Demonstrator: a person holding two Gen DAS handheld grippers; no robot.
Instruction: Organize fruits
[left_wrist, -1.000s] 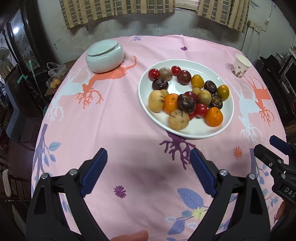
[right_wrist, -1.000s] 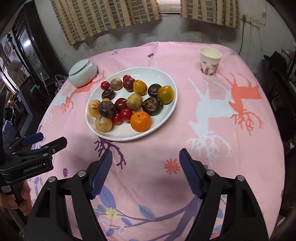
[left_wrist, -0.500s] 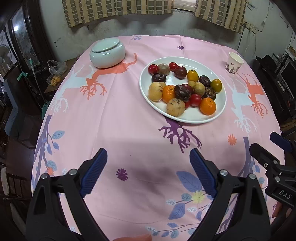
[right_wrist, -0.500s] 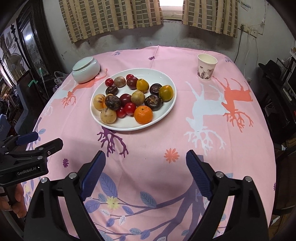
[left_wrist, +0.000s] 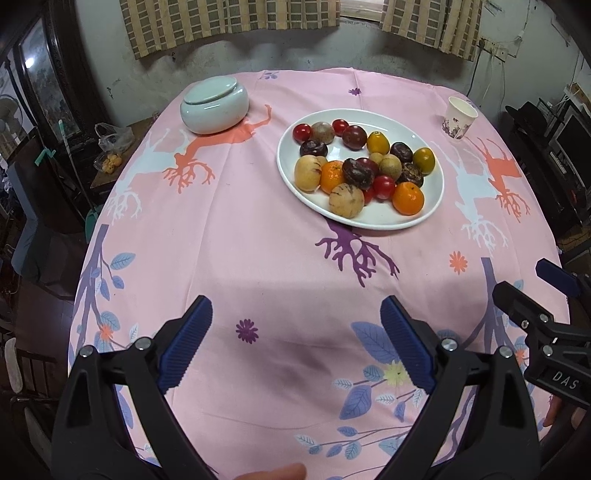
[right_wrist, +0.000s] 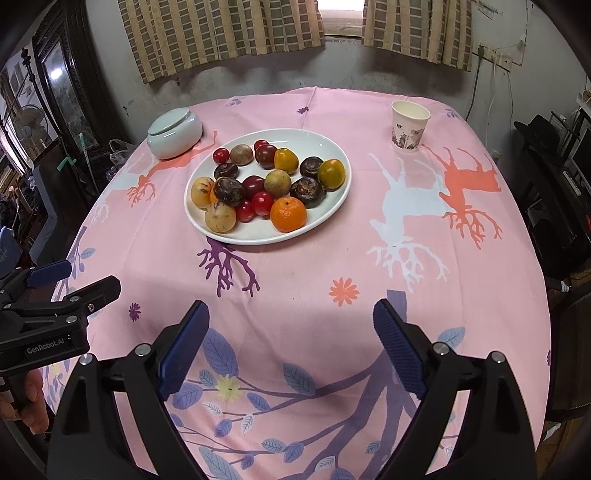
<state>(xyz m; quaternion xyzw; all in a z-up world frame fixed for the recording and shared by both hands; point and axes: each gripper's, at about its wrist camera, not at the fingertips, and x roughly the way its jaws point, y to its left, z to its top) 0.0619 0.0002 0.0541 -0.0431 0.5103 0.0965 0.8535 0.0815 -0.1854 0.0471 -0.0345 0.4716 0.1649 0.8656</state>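
Hiding under the pile on the white plate (right_wrist: 332, 218): a second orange (left_wrist: 332, 176) showing fully only in the left view, in the right view peeking out as a sliver behind a dark fruit (right_wrist: 229, 191). Sitting in plain sight at the plate's near edge in both views: the other orange (right_wrist: 288, 214), with small red fruits (right_wrist: 262, 203) just beside it. Being too small to name with certainty: the brown, yellow and dark purple fruits heaped around them. Lying well apart from both grippers, all fruit resting on the plate, none between any fingers.

Hovering over bare pink tablecloth (left_wrist: 258, 258): the left gripper (left_wrist: 295, 339), standing wide with nothing in it. Opening at this moment, likewise over bare cloth with nothing between: the right gripper (right_wrist: 291, 339).

Being cut off at the frame edge in the left view: the right gripper's side, with part of a hand (left_wrist: 554, 410) under it. Showing only in the right view: a hand (right_wrist: 29, 402) gripping the left tool's handle.

Standing near the far edge of the table: a pale lidded jar (left_wrist: 214, 105) left of the plate and a paper cup (right_wrist: 410, 125) to its right, its print too blurred to read.
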